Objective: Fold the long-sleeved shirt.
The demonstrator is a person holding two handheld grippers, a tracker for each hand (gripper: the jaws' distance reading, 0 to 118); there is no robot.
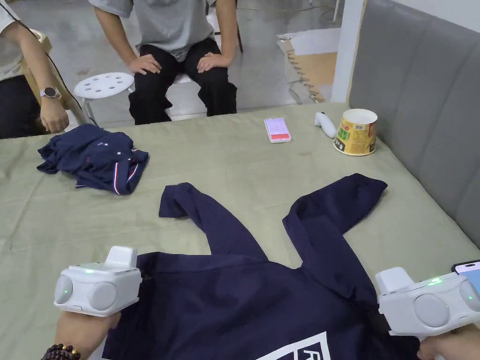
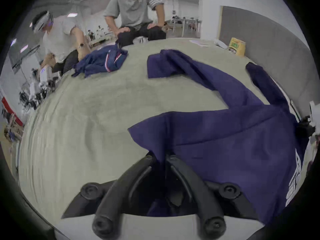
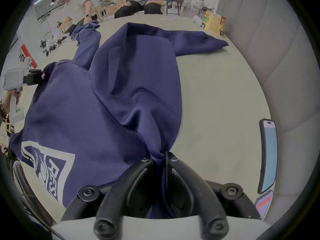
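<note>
A navy long-sleeved shirt [image 1: 243, 300] with a white print lies on the green-covered table [image 1: 243, 159], both sleeves stretching away from me. My left gripper [image 1: 140, 276] holds the shirt's left edge; in the left gripper view its jaws [image 2: 160, 157] are shut on the navy cloth [image 2: 225, 139]. At the right side my right gripper [image 1: 377, 311] pinches the other edge, and the right gripper view shows its jaws [image 3: 160, 157] shut on bunched fabric [image 3: 129, 96].
A crumpled blue garment [image 1: 96, 159] lies at the far left. A phone [image 1: 277, 129], a white device [image 1: 325, 124] and a yellow cup [image 1: 356, 132] sit at the back right. A grey padded wall [image 1: 422, 103] borders the right. Two people sit beyond the far edge.
</note>
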